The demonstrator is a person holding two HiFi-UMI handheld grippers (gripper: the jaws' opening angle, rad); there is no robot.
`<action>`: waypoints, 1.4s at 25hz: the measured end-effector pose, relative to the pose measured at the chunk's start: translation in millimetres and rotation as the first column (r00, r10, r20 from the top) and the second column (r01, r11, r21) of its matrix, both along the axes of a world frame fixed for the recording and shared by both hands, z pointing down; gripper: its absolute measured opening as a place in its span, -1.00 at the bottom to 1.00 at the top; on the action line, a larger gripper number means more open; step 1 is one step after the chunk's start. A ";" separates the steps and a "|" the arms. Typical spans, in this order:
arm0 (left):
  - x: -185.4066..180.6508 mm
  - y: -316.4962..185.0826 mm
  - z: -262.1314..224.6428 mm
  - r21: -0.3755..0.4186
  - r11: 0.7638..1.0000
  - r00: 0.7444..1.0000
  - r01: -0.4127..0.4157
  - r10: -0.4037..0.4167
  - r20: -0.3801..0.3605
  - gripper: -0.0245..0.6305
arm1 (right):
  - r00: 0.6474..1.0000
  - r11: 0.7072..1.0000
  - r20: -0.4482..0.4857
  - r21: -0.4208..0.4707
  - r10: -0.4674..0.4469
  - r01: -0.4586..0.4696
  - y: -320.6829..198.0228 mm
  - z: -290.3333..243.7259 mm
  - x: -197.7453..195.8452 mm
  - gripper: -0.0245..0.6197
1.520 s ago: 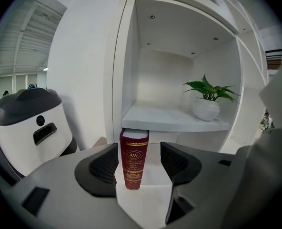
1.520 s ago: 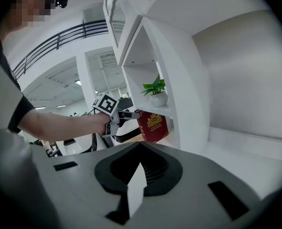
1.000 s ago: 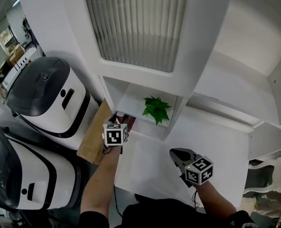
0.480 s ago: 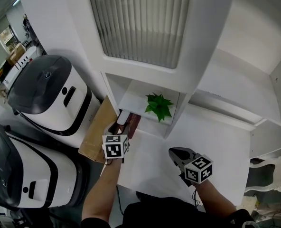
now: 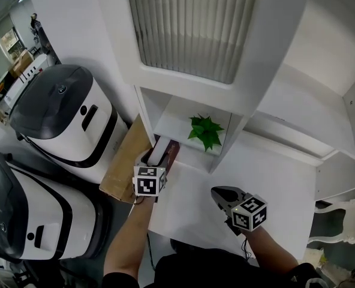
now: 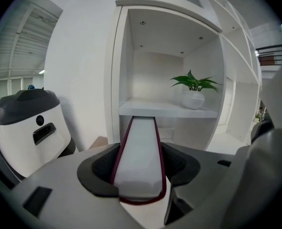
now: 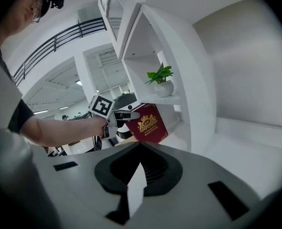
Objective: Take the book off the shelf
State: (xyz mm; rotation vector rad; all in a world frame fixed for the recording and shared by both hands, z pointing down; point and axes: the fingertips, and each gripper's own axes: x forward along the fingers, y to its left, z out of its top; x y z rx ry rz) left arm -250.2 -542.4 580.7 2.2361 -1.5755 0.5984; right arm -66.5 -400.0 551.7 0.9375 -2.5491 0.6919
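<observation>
The dark red book (image 5: 164, 151) with white page edges sits between the jaws of my left gripper (image 5: 158, 161), just in front of the low shelf compartment (image 5: 176, 120). In the left gripper view the book (image 6: 138, 160) fills the gap of the left gripper (image 6: 139, 178), its far end pointing at the shelf board (image 6: 169, 109); the jaws are opening. The right gripper view shows the book (image 7: 149, 123) in the air, with the left gripper (image 7: 125, 114) on its upper edge. My right gripper (image 5: 223, 196) hovers over the white desk, shut and empty (image 7: 139, 174).
A potted green plant (image 5: 205, 131) stands on the shelf at the right of the compartment. Two white-and-black machines (image 5: 63, 122) stand at the left, with a cardboard box (image 5: 125, 168) beside them. A ribbed glass door (image 5: 195, 23) hangs above. The white desk (image 5: 273, 182) spreads to the right.
My left gripper has drawn back from the shelf compartment with the book, which now shows more of its length outside. The right gripper has hardly moved.
</observation>
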 end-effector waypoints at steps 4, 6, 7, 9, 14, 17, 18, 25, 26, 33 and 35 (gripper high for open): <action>5.7 -10.4 3.3 -0.001 1.000 0.999 -0.015 0.015 0.032 -0.19 | 1.000 1.000 -0.007 -0.001 0.019 -0.019 2.4 -2.0 5.0 -0.88; 7.7 -9.8 3.6 0.000 0.999 0.999 -0.034 0.034 0.036 -0.22 | 0.999 0.999 -0.009 0.005 0.032 -0.032 3.4 -5.0 7.8 -0.88; 7.9 -8.4 4.0 0.000 0.999 0.999 -0.042 0.042 0.030 -0.22 | 0.999 0.999 -0.009 0.007 0.039 -0.039 4.1 -6.5 9.0 -0.88; 6.3 -4.6 5.9 -0.002 0.999 0.999 -0.052 0.052 0.017 -0.23 | 0.999 0.999 -0.010 0.009 0.051 -0.051 7.5 -8.7 10.9 -0.88; 3.7 12.4 -1.6 -0.001 0.999 0.999 -0.054 0.054 0.007 -0.24 | 0.998 0.998 -0.016 0.007 0.066 -0.066 26.3 -10.4 5.4 -0.88; 7.4 30.9 -14.8 0.026 0.994 0.995 -0.102 0.101 0.017 -0.25 | 0.997 0.997 -0.019 0.011 0.073 -0.073 38.2 -11.8 0.0 -0.88; 6.9 37.9 -17.9 0.035 0.993 0.993 -0.117 0.116 0.030 -0.25 | 0.997 0.997 -0.020 0.010 0.075 -0.075 42.4 -12.0 -2.1 -0.88; -20.8 79.7 -39.4 0.091 0.987 0.990 -0.135 0.131 0.050 -0.25 | 0.999 0.999 -0.027 0.008 0.046 -0.046 69.4 -12.0 -33.8 -0.88; -24.6 85.6 -42.3 0.095 0.987 0.991 -0.132 0.128 0.040 -0.25 | 0.999 0.999 -0.030 0.010 0.039 -0.039 73.3 -12.6 -38.3 -0.88; -33.2 118.0 -69.6 0.131 0.985 0.993 -0.113 0.116 -0.015 -0.25 | 1.000 0.999 -0.017 0.044 0.020 -0.019 83.2 -26.1 -47.7 -0.88; -28.2 126.7 -78.8 0.135 0.984 0.993 -0.115 0.119 -0.025 -0.25 | 1.000 0.998 -0.005 0.054 0.023 -0.023 83.1 -30.6 -42.3 -0.88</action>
